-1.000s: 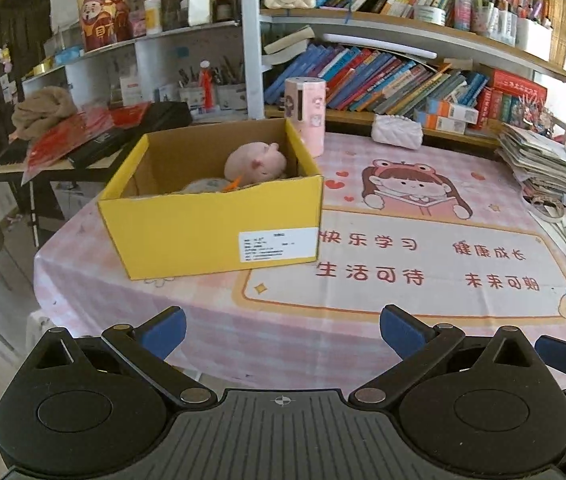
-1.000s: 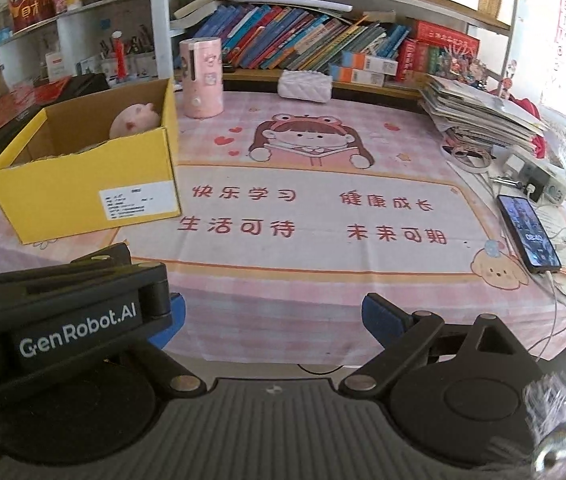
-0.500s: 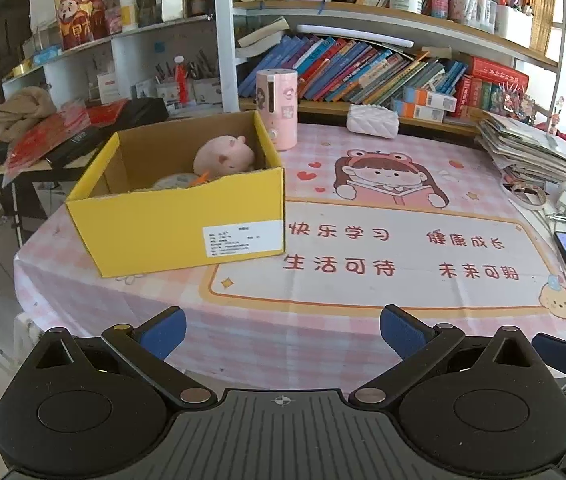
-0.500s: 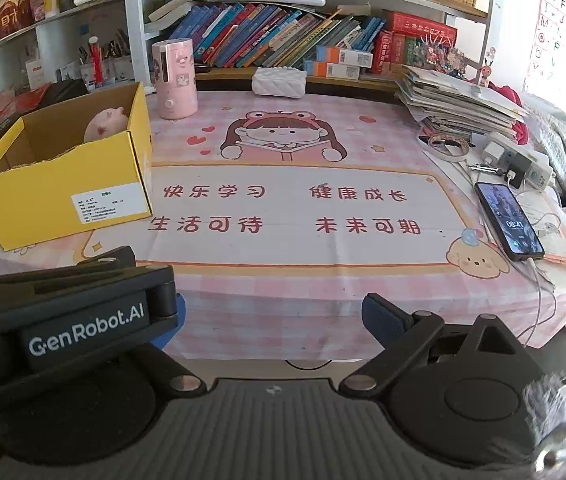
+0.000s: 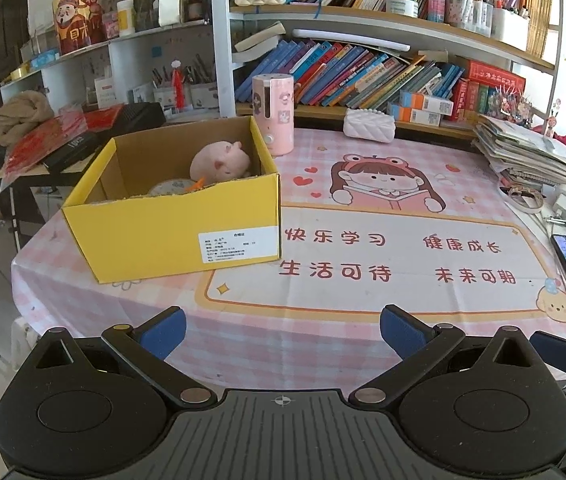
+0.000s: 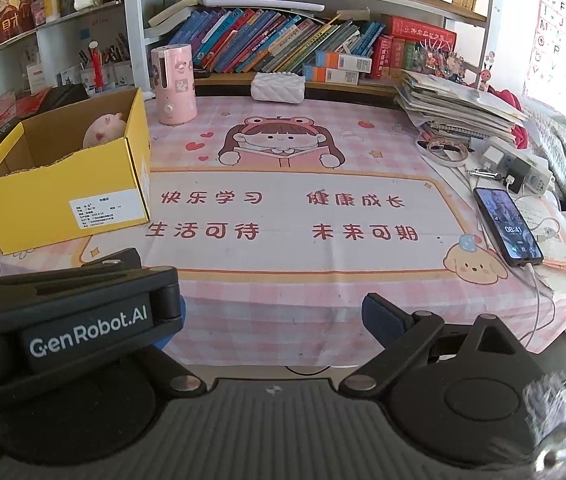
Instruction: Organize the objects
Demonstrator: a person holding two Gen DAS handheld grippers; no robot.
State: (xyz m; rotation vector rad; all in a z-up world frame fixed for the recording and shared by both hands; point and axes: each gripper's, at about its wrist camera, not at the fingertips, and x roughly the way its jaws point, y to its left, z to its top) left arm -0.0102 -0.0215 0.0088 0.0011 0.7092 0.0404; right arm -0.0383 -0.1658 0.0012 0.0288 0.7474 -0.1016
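A yellow cardboard box [image 5: 171, 232] [image 6: 63, 200] stands open on the left of the pink table. Inside lie a pink plush pig [image 5: 219, 160] [image 6: 103, 130] and a round patterned item [image 5: 169, 188] with something orange beside it. My left gripper [image 5: 283, 330] is open at the table's near edge, nothing between its blue fingers. My right gripper [image 6: 271, 312] is open too, held back from the near edge. The left gripper's black body [image 6: 63, 320] covers the right gripper's left finger in the right wrist view.
A pink cylinder [image 5: 274, 114] and a white quilted pouch [image 5: 369, 124] stand at the back by the bookshelf. A paper stack [image 6: 459, 108], a power strip [image 6: 515, 164] and a phone [image 6: 509, 226] on a cable lie at the right. A keyboard stand [image 5: 63, 140] is left of the table.
Both grippers have drawn back and shifted right, so the table and box look smaller and sit further left. Both stay open and empty. Nothing on the table moved.
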